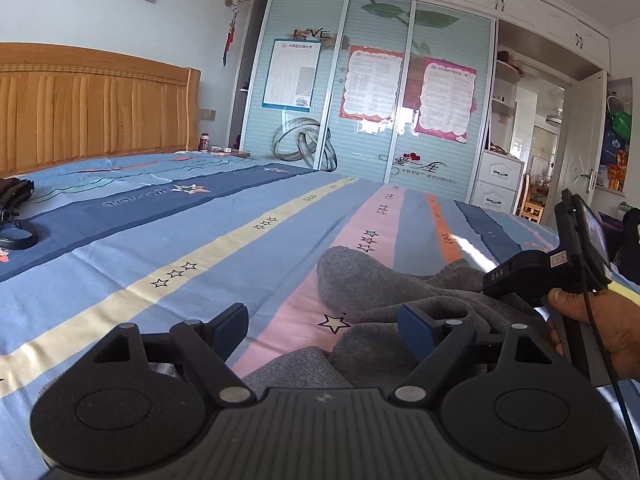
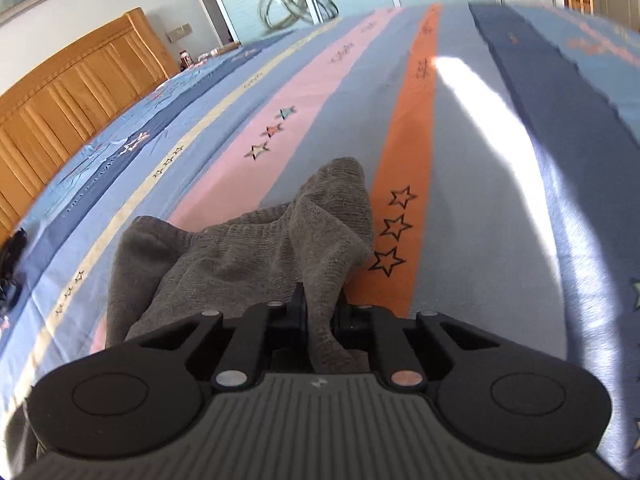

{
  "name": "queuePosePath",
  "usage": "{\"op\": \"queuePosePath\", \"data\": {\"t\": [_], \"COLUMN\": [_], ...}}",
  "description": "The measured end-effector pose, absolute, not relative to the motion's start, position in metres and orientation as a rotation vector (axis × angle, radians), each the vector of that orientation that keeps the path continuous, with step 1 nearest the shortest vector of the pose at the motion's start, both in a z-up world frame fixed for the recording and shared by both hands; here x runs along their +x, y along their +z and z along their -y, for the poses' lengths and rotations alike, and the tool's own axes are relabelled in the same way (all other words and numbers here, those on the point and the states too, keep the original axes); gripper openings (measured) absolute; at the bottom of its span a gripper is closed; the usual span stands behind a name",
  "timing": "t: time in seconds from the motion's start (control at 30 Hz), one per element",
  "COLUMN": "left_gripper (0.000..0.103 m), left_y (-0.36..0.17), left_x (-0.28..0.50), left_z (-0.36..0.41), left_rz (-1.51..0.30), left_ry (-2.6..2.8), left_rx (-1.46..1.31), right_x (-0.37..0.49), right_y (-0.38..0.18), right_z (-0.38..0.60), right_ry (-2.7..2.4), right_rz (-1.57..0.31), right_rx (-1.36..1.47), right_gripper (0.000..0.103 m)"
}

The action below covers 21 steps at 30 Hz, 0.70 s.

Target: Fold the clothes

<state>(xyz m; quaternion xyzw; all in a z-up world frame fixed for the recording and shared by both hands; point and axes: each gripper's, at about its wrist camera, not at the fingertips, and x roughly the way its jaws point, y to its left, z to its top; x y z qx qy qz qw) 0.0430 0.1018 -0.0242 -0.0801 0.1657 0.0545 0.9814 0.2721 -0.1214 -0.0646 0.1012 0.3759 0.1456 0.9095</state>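
Across the striped bedsheet point(image 2: 472, 184) lies a grey knitted garment point(image 2: 240, 256), rumpled, spanning the pink and orange stripes with bare sheet all round it. At its near edge the right gripper point(image 2: 320, 304) has its jaws clamped together on a bunched ridge of the knit — the cloth rises between the pads. Nearer the other side, the left gripper point(image 1: 324, 330) hovers low over the garment with jaws wide apart, holding nothing. To do this step well, I judge the left should pinch a matching edge before any lifting — then both hands draw the cloth taut and flat, so the fold lands square rather than bunched.
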Motion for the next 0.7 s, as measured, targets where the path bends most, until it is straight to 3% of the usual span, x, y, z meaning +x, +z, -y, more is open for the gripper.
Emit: {"op": "queuePosePath", "data": {"t": [0.2,0.37,0.5,0.6,0.7], "left_gripper": [0.084,0.085,0.085,0.085,0.085], "left_y": [-0.02,-0.018,-0.022,-0.024,-0.025], "left_x": [0.041,0.039,0.042,0.044,0.045], "left_z": [-0.107,-0.119,-0.135,-0.142,-0.151], "left_rz": [-0.328,-0.339,-0.373,-0.4,-0.408], "left_ry": [0.107,0.021,-0.029,-0.006,0.011], "left_rx": [-0.183,-0.286,-0.404,-0.413,-0.425], "right_x": [0.207,0.168,0.166,0.171,0.146], "right_y": [-0.02,0.019,0.017,-0.009,-0.03], "right_z": [0.077,0.111,0.185,0.251,0.301], "right_ry": [0.173,-0.018,-0.22,-0.287,-0.193], "right_rz": [-0.485,-0.381,-0.434,-0.584,-0.613], "right_rx": [-0.244,-0.287,-0.233,-0.077,0.266], "right_gripper": [0.01,0.01,0.012,0.031,0.032]}}
